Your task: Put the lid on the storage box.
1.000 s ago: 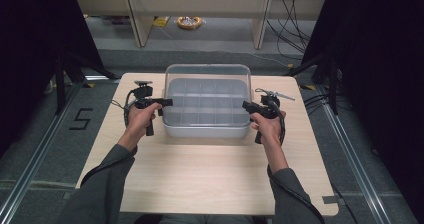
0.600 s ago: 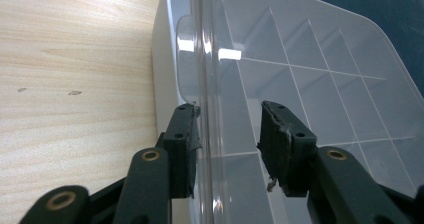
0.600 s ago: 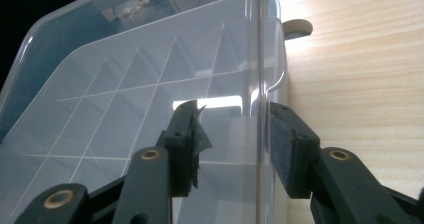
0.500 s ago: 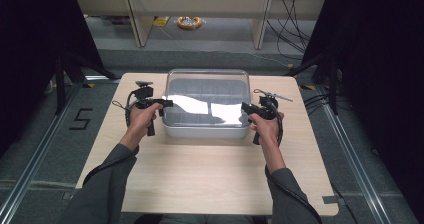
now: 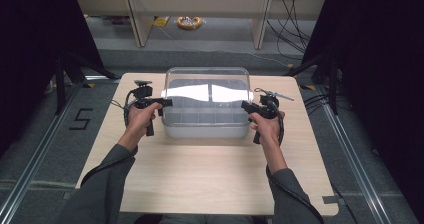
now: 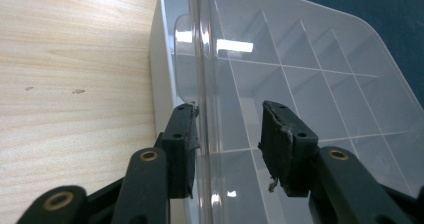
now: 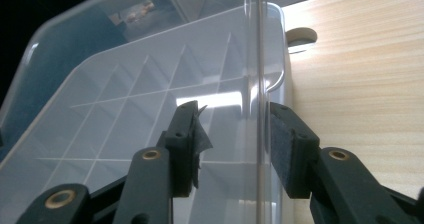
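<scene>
Clear plastic compartment box (image 5: 206,115) sits on the wooden surface (image 5: 200,169) between both grippers. Left gripper (image 6: 227,149) and right gripper (image 7: 232,146) each straddle its lid edge (image 6: 200,59), jaws apart, gripping nothing. Uneven closing could slip off the slick rim.

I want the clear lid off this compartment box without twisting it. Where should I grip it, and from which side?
Grip the lid by its two short side edges, one gripper from each side. The edge is a thin upright lip that fits between open jaws, as in both gripper views. The left gripper and right gripper already straddle it.
</scene>
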